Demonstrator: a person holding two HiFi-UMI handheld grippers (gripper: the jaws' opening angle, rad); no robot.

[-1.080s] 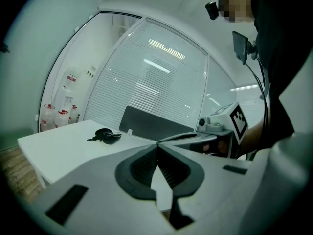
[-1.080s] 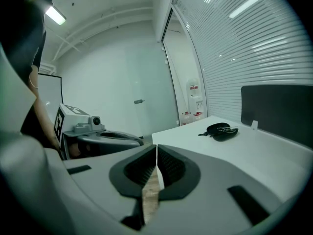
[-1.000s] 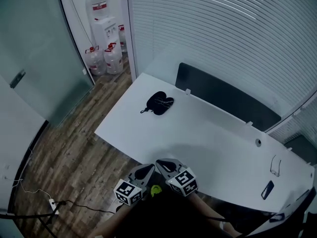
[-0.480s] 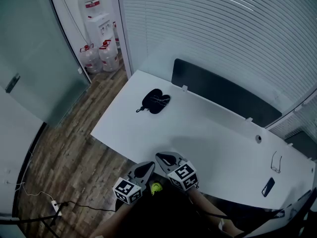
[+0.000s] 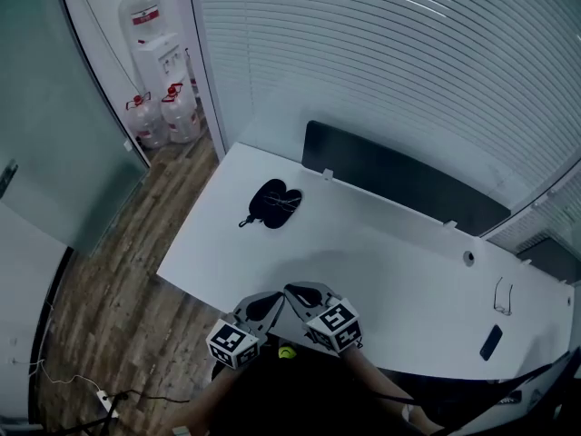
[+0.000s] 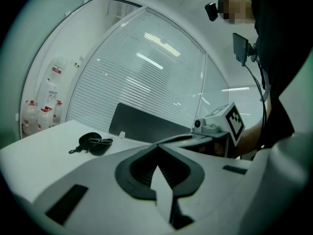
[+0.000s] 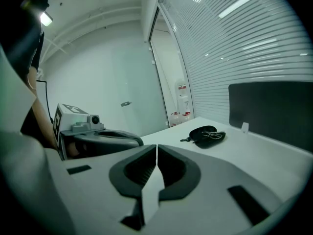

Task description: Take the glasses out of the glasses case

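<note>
A black glasses case (image 5: pixel 273 203) lies open on the far left part of the white table (image 5: pixel 381 271), with a pair of thin-framed glasses (image 5: pixel 285 201) resting on it. The case (image 6: pixel 93 143) shows far ahead in the left gripper view, and the case (image 7: pixel 207 136) lies ahead to the right in the right gripper view. My left gripper (image 5: pixel 271 302) and right gripper (image 5: pixel 294 292) hang side by side at the table's near edge, well short of the case. Both are shut with nothing between the jaws.
A second pair of glasses (image 5: pixel 502 296) and a dark phone (image 5: pixel 490 341) lie at the table's right end. A black divider panel (image 5: pixel 399 178) stands along the back edge. Water bottles (image 5: pixel 165 116) and a dispenser (image 5: pixel 156 57) stand on the wooden floor at far left.
The head view has shifted, so the table and case sit lower and further left in the picture. Both grippers stay together, shut, at the near edge.
</note>
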